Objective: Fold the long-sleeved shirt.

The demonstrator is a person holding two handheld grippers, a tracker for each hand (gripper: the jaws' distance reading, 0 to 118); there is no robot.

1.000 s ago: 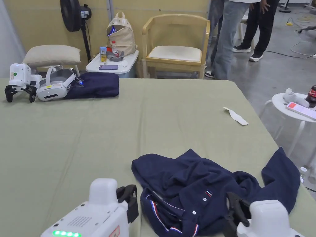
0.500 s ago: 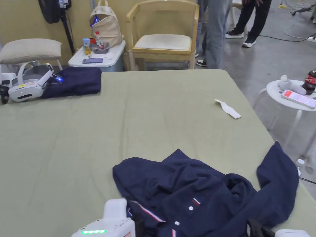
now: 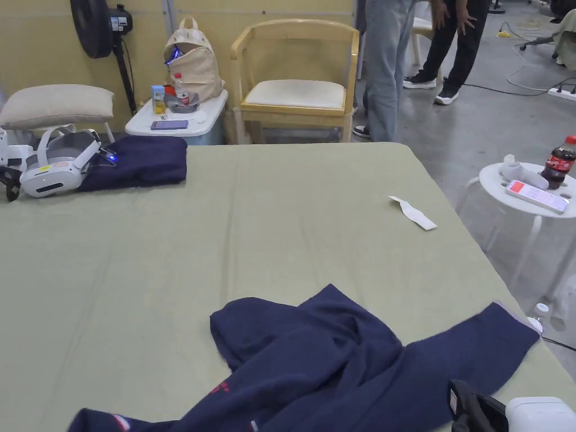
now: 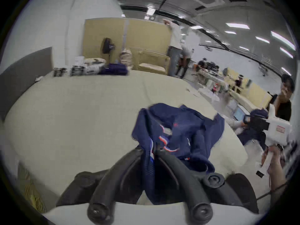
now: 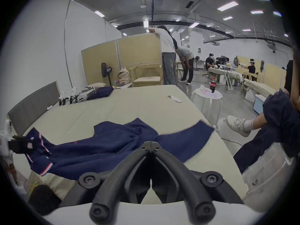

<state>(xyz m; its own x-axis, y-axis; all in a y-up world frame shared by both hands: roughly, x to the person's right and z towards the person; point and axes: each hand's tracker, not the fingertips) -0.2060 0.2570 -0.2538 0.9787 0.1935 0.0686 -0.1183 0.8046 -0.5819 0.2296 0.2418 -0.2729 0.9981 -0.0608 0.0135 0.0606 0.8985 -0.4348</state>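
Navy shirt [image 3: 337,365] spread at 6 o'clock on bed [image 3: 253,236]. Left tool [image 4: 150,149] clamped on striped collar. Right tool [image 5: 151,145] closed, tips against fabric; grip unclear. No legible writing.

Three near views over bed [image 3: 281,225]

navy long-sleeved shirt [image 3: 315,360], rumpled, spread across near edge of green bed [image 3: 281,225], red/white/blue striped trim at left end, sleeve stretched out to right
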